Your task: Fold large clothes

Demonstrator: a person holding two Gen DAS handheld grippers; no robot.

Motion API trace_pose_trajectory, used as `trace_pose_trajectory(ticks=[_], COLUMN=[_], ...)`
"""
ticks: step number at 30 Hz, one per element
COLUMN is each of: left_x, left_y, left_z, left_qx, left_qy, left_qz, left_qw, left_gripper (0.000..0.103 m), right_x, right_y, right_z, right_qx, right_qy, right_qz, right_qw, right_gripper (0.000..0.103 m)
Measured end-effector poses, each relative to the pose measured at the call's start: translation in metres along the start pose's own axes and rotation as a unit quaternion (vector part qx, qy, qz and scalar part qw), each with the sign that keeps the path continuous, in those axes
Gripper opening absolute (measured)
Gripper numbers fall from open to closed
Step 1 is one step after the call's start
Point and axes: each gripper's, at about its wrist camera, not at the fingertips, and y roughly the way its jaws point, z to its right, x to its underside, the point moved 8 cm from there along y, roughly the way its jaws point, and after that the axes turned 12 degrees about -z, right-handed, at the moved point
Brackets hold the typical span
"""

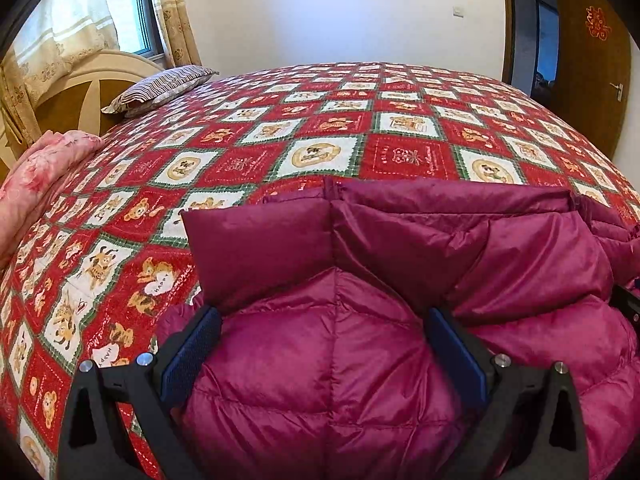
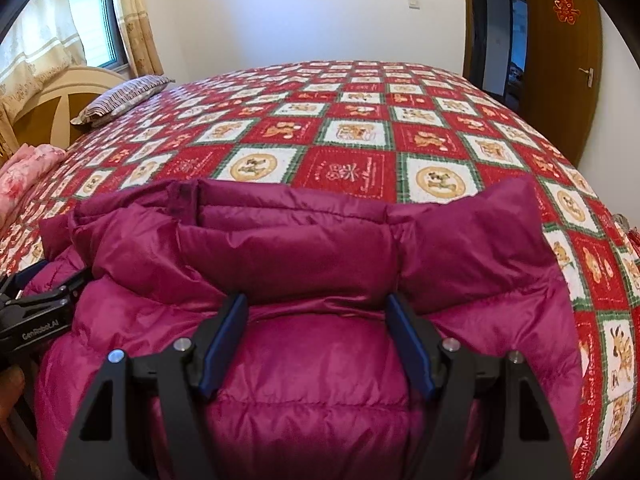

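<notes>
Lying on: the jacket [image 1: 360,360], a puffy magenta quilted one, rests on the near edge of the bed [image 1: 360,136], its collar end toward the far edge.
Jacket shape: a thick band of its padding is doubled over across the far side, forming a raised ridge [image 2: 304,248] from one side to the other; the quilted body bulges up nearer the cameras.
Jacket seam: in the left wrist view a stitched line runs down the middle of the body and up into the folded band.
Left gripper [image 1: 324,320]: jaws spread wide over the jacket's body, blue pads [image 1: 188,356] on either side of the padding; whether the pads press the fabric cannot be told, and nothing is clearly gripped.
Right gripper [image 2: 316,308]: jaws also standing well apart, tips at the base of the folded ridge, padding swelling between the blue pads [image 2: 224,344]; no firm hold shows.
Grippers together: in the right wrist view the left gripper's black frame sits at the jacket's left side, both tools over the same garment.
Bedspread [image 2: 360,140]: red, white and green squares with bear pictures, covering the whole bed.
Bed's left edge: a striped pillow [image 1: 160,88] near the far left corner, a pink folded quilt [image 1: 44,168] nearer.
Headboard [image 1: 72,92]: cream and brown, behind the pillow.
Room: curtained window [image 1: 128,4] far left, brown door [image 2: 564,60] far right, white wall between.
</notes>
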Motion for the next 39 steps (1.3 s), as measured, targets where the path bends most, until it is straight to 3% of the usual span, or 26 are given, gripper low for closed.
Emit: trace_pose_trajectory(ticks=[21,39], left_x=[0.002,0.001], left_y=[0.004,0.005], left_z=[0.001,0.0], left_qx=[-0.019,-0.025], left_qy=[0.008,0.01], left_qz=[-0.008,-0.008], left_qw=[0.9997,0.9996], left_gripper=[0.102,0.102], right_x=[0.001,0.001], right_y=[0.015,0.018], right_z=[-0.003,-0.004], right_qx=[0.024,0.032], right_qy=[-0.011,-0.015], right_qz=[-0.034,-0.037], right_qw=[0.999,0.999], right_gripper=[0.077,0.078])
